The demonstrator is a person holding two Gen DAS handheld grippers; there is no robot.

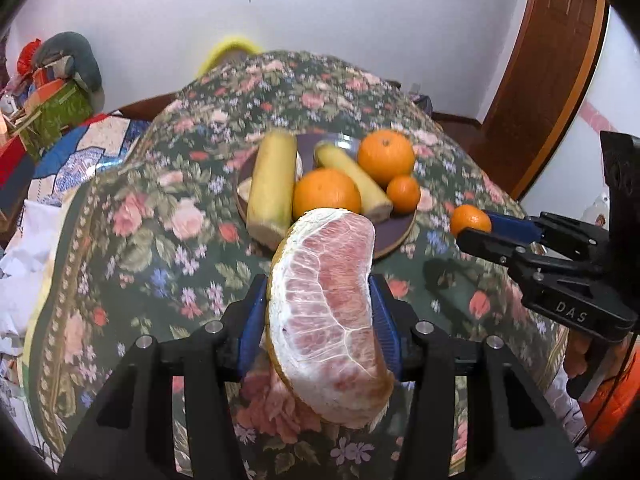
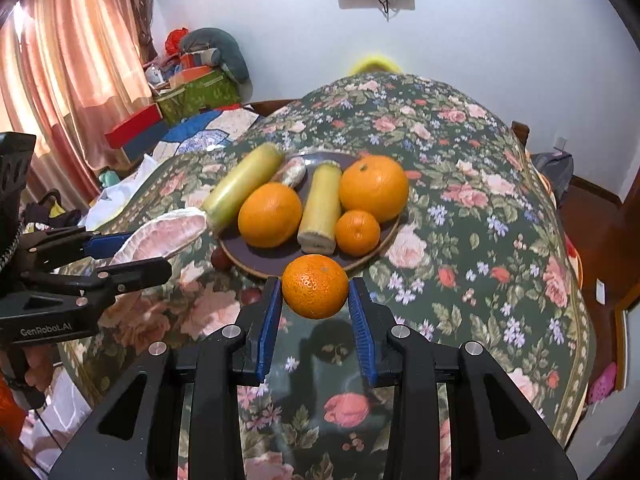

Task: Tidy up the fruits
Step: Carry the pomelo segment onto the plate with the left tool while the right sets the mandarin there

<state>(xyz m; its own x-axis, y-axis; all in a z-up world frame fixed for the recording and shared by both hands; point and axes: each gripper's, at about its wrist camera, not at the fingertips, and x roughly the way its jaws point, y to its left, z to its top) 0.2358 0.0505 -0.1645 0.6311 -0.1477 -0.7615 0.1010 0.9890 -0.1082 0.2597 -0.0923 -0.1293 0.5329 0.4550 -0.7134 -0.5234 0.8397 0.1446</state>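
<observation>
Left wrist view: the floral-clothed table carries a dark plate of oranges and sugarcane pieces at its middle. The pomelo wedge, pinched in the left gripper, hangs near the plate's near edge. Right, the right gripper pinches a small mandarin, just beside the plate's near rim.

Crowded plate straight ahead; bare floral tablecloth on its right.
</observation>
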